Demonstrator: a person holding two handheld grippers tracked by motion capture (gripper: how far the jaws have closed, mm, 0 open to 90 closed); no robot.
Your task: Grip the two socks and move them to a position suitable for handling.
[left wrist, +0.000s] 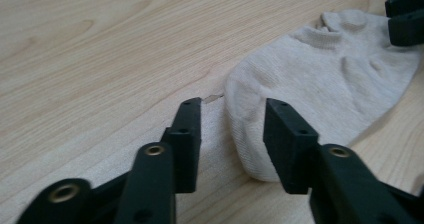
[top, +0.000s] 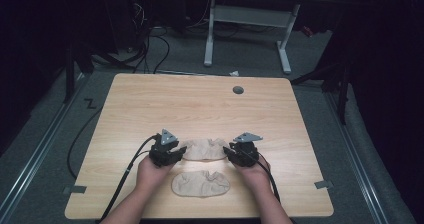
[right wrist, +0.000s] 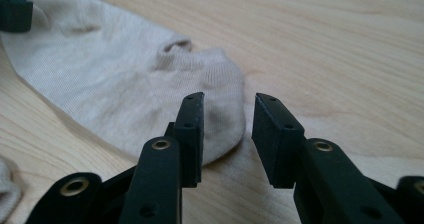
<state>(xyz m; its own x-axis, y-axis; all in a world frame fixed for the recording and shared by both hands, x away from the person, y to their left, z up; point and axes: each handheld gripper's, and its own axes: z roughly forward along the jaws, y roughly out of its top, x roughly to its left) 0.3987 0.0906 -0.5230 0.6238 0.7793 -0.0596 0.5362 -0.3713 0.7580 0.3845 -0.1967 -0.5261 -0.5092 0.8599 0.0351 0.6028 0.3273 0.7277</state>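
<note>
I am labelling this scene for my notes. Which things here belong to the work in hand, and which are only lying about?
Belong to the work:
- far beige sock, flat between the two grippers
- left gripper, jaws open at one end of it
- right gripper, jaws open at the other end
- near beige sock, its pair, untouched

Lying about:
- grey cable cap in the wooden table
- white desk frame behind

The high view is dim and grainy: light from above falls on the pale wood-grain tabletop (top: 200,104), while the surrounding room sinks into near black. Both gripper views are brighter and evenly lit. There the black claw jaws close to the lens blur softly, and the beige knitted sock (left wrist: 320,79) beyond the claw stays fairly sharp, casting faint shadow.
</note>
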